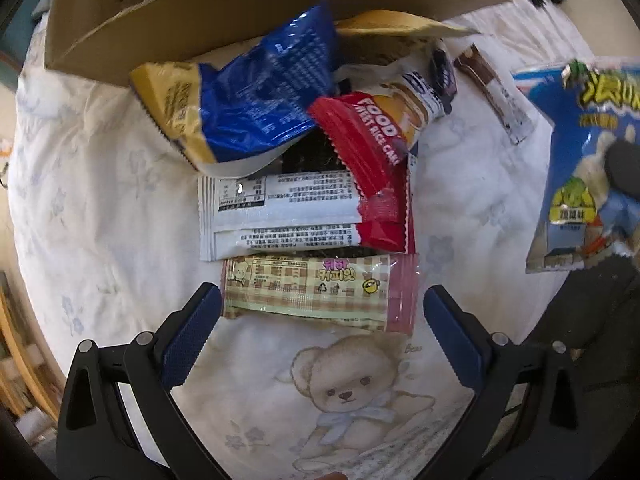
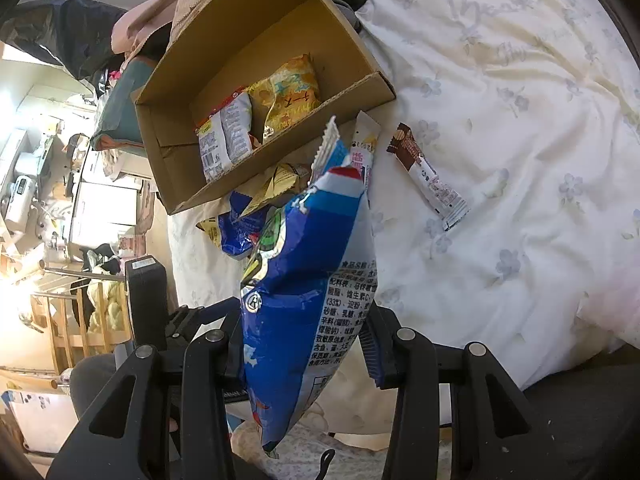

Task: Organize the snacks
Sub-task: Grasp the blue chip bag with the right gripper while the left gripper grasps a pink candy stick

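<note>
My left gripper (image 1: 322, 312) is open, its fingers either side of a plaid bear-print snack bar (image 1: 316, 290) lying on the bedsheet. Behind it lie a white packet (image 1: 280, 216), a red rice cake packet (image 1: 368, 160) and a blue-and-yellow bag (image 1: 248, 108). My right gripper (image 2: 304, 344) is shut on a blue chip bag (image 2: 304, 292) and holds it above the bed; the bag also shows at the right edge of the left wrist view (image 1: 588, 168). The cardboard box (image 2: 176, 184) holds a yellow bag (image 2: 292, 92) and a white-and-red packet (image 2: 224, 136).
A brown-and-white wafer bar (image 2: 428, 176) lies alone on the sheet right of the box, also seen in the left wrist view (image 1: 496, 96). The box's near wall (image 1: 240, 12) stands just behind the snack pile. Cluttered furniture lies past the bed's left edge.
</note>
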`<state>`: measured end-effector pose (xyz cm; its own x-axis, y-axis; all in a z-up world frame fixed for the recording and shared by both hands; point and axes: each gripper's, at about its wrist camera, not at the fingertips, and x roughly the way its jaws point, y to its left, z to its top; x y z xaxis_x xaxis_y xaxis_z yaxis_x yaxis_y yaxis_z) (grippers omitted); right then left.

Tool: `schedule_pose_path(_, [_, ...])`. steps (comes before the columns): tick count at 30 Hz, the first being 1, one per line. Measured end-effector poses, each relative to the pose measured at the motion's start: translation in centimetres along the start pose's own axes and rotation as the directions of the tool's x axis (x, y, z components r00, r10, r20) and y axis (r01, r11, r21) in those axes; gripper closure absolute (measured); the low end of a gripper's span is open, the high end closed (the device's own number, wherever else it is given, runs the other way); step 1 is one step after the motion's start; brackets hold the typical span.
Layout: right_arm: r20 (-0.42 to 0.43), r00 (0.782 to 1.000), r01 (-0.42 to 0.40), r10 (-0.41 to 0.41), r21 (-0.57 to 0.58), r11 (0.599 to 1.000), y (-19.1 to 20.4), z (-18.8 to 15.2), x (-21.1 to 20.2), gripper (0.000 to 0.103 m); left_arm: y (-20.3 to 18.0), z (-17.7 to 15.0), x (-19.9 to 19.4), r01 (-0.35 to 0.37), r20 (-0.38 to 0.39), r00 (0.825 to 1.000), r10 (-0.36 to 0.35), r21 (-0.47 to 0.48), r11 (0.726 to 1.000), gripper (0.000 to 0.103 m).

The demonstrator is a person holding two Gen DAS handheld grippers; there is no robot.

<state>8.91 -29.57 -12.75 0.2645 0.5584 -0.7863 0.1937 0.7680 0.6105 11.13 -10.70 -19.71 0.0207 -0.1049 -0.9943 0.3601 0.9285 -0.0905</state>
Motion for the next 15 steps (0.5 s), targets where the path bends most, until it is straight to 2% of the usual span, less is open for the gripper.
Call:
schedule_pose_path(3, [0.0,1.0,0.008,-0.008,-0.003,1.0,0.1,0.0,0.1,0.058,-0.8,0.1,0.3,-0.016,-0.002,1.0,0.016,0.008,1.0,0.003])
schedule_pose_path(9, [0.003,1.0,0.028,-0.028,-0.003,1.0,0.1,0.0,0.3,0.058,0.7,0.5,0.6,0.03,0.007,1.0,-0.03,-0.04,0.999,0.005])
schedule_pose_path(10, [0.003,1.0,0.03,-0.03,0.001,1.0,-0.1,0.0,0.3,0.058,1.3,0.6,0.8,0.034,0.005,0.999,-0.034,-0.048,0.998,0.015])
schedule_pose_path(13, [0.009,0.999,0.033,-0.033,0.008,0.999,-0.2,0.0,0.1,0.058,1.7,0.8,0.6,0.042,0.009,0.999,-0.041,-0.072,0.997,0.019])
schedule_pose_path(14, [0.012,0.999,0.033,-0.033,0.007,0.999,-0.3,0.0,0.0,0.058,1.8,0.9,0.3,0.048,0.014,0.999,-0.047,-0.076,0.996,0.029])
schedule_pose_path(15, [0.015,0.999,0.033,-0.033,0.006,0.999,-0.3,-0.1,-0.1,0.058,2.0,0.9,0.0,0.058,0.02,0.998,-0.056,-0.077,0.995,0.03])
